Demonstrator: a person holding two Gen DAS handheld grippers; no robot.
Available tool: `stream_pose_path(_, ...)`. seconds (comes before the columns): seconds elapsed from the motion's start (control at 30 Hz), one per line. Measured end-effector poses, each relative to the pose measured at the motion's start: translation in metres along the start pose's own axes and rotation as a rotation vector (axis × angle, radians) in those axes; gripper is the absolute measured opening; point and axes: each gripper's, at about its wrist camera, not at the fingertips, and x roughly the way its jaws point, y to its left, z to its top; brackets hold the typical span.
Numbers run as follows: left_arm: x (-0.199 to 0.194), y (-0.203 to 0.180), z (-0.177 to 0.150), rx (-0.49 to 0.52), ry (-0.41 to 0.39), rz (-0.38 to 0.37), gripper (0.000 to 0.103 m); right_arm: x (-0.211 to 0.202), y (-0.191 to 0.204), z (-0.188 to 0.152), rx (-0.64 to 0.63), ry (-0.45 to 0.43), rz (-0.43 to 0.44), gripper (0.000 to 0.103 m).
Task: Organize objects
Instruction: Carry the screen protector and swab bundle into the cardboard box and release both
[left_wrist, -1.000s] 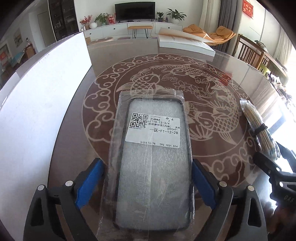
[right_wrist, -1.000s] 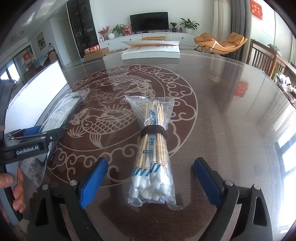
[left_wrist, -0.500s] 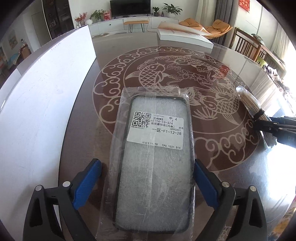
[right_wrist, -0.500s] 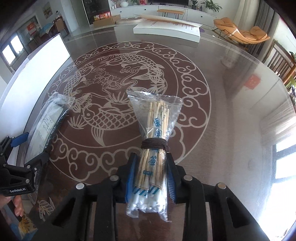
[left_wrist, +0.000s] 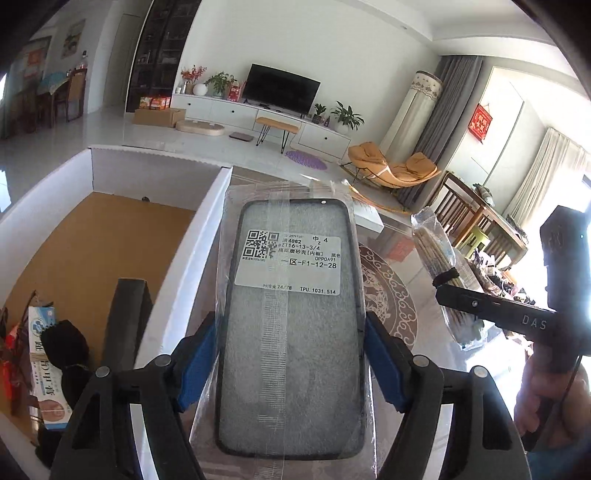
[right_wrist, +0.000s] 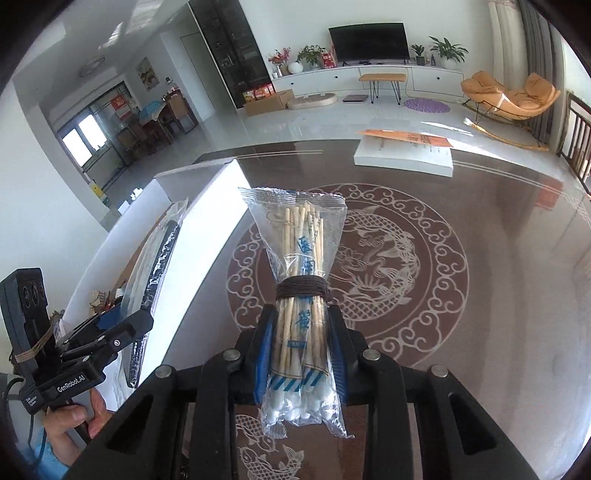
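Observation:
A black-rimmed phone case (left_wrist: 291, 258) in a clear bag with a white label hangs above the table, beside the white box's wall. My left gripper (left_wrist: 290, 354) is shut on it, blue pads against both long edges. A bag of cotton swabs (right_wrist: 301, 258), tied with a dark band, is lifted off the table with my right gripper (right_wrist: 301, 332) shut on it just under the band. In the right wrist view the left gripper (right_wrist: 122, 325) and the phone case (right_wrist: 159, 266) are at the left. The right gripper (left_wrist: 476, 299) and the swab bag (left_wrist: 436, 251) show in the left wrist view.
A large open white box (left_wrist: 207, 221) with a brown floor stands at the table's left and holds a toothpaste carton (left_wrist: 44, 362) and dark items. The dark glass table (right_wrist: 480, 295) has a fish pattern. A flat white box (right_wrist: 402, 155) lies at its far side.
Both grippers have closed on their items and risen off the table with them. The right shut first on the swab bag. The inside of the white box has come into view.

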Motion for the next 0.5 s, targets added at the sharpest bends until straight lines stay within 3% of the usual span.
stream_pose_path(0.13,-0.027,0.064,0.023,-0.013,0.006,0.194,0.074,0.036,0.108,0.036,-0.114,0.027,0.199,0.028)
stream_pose_path(0.23,-0.022,0.119,0.018,-0.038,0.1,0.354,0.074,0.082,0.183,0.043,-0.174,0.104,0.304,0.028)
stream_pose_path(0.33,-0.013,0.158,0.003,-0.039,0.193,0.477,0.075,0.132,0.237,0.039,-0.203,0.202,0.339,0.03)
stream_pose_path(0.37,-0.012,0.165,-0.001,-0.036,0.208,0.494,0.075,0.148,0.249,0.035,-0.209,0.242,0.341,0.034)
stream_pose_path(0.4,-0.011,0.171,-0.005,-0.035,0.22,0.508,0.077,0.163,0.258,0.03,-0.208,0.278,0.341,0.047)
stream_pose_path(0.43,-0.012,0.174,-0.007,-0.035,0.226,0.519,0.08,0.177,0.264,0.026,-0.208,0.307,0.339,0.053)
stream_pose_path(0.5,-0.014,0.172,-0.01,-0.011,0.217,0.571,0.098,0.189,0.27,0.021,-0.211,0.324,0.316,0.057)
